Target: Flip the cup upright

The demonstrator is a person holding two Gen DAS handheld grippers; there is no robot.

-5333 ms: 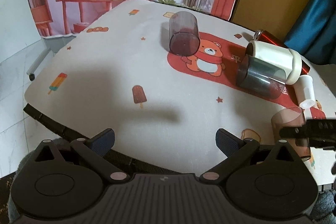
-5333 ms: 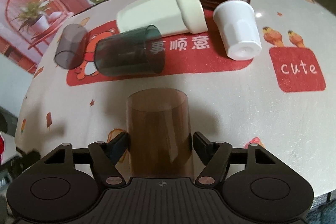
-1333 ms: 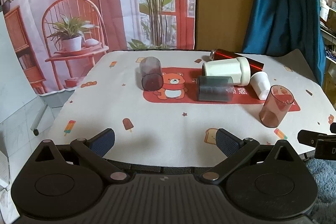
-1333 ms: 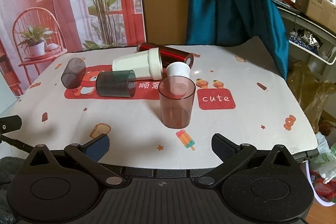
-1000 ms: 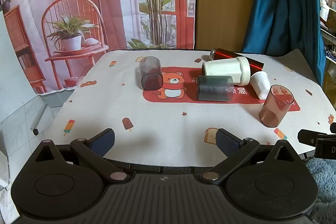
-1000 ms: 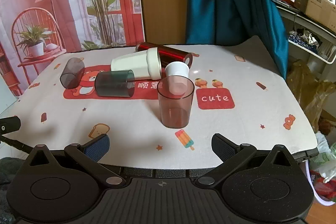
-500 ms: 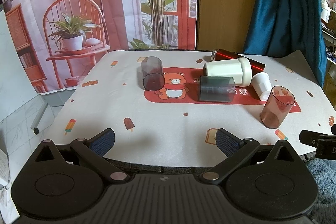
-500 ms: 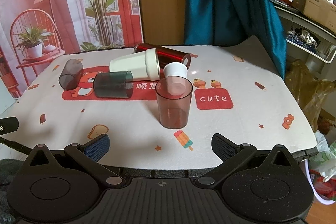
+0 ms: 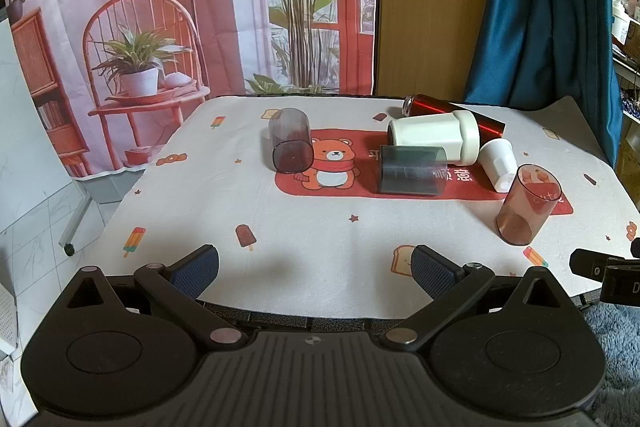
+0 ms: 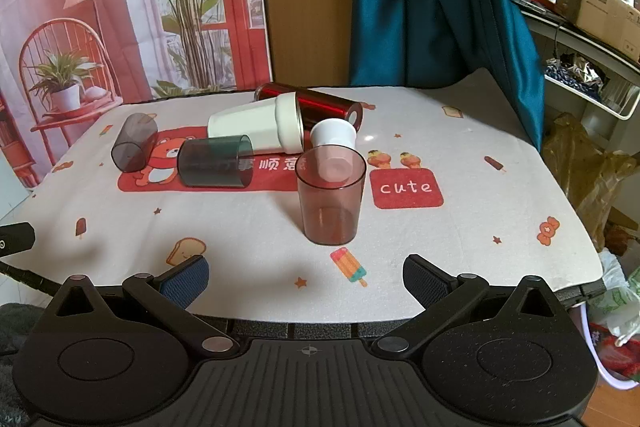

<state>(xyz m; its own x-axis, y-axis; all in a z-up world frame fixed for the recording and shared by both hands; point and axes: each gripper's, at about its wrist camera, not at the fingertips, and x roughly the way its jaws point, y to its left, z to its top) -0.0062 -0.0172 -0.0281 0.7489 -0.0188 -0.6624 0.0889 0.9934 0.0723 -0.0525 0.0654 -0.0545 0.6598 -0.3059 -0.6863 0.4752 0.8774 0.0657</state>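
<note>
The tabletop [image 10: 480, 163] wears a white cloth printed with popsicles, toast and stars, plus a red panel with a bear and a red "cute" patch. The upright cup [image 10: 331, 193] is translucent reddish-brown. Lying cups: smoky purple-grey [image 10: 134, 142], dark teal-grey [image 10: 215, 166], cream [image 10: 256, 128], small white [image 10: 333, 135]. The flask [image 10: 324, 104] is glossy red.

a red flask [image 10: 320, 105] and cream tumbler [image 10: 256, 128] (lying touching) on the cartoon tablecloth [image 10: 480, 195].
</note>
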